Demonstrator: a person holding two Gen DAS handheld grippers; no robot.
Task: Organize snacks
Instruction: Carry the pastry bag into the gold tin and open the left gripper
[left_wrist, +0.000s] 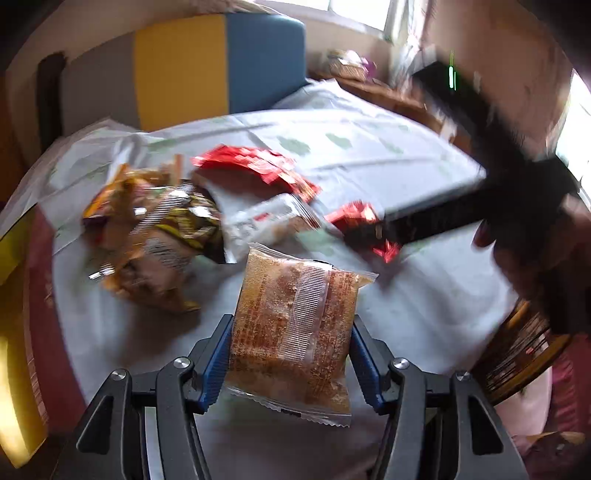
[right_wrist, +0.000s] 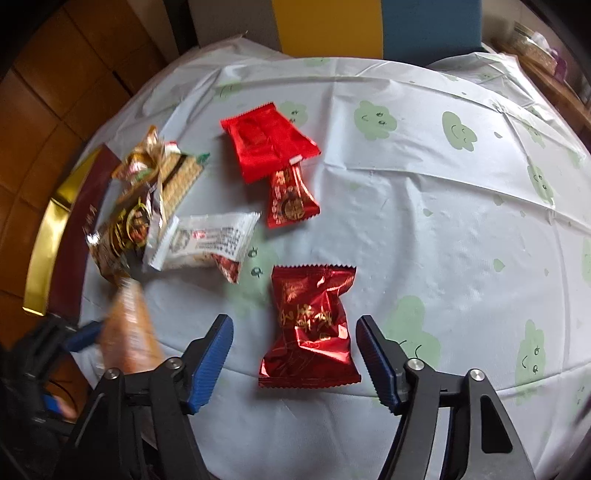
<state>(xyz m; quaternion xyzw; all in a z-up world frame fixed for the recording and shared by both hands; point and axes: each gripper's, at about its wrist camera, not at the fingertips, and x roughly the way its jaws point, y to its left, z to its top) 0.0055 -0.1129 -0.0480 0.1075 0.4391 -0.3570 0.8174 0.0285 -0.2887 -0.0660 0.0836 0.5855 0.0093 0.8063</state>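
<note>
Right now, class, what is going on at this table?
A person is sorting wrapped snacks with a handheld claw in each hand. The left claw is closed on a clear packet of brown biscuit. The right claw straddles a dark red foil packet on the tablecloth, its fingers not touching it. Other snacks lie heaped near the table's edge.

Right gripper (left_wrist: 373, 229) smearing into dark blur in left wrist view, jaws unreadable there. Hand (left_wrist: 532, 258) behind it blurring, running off right edge. Snack pile (left_wrist: 155, 229) blurring, wrapper print unreadable. Orange packet (right_wrist: 129, 328) streaking into blur at lower left of right wrist view, hiding most of left gripper (right_wrist: 88, 336). Gold and maroon box (right_wrist: 62, 236) partly covered by snack pile, far end lost in blur.
</note>
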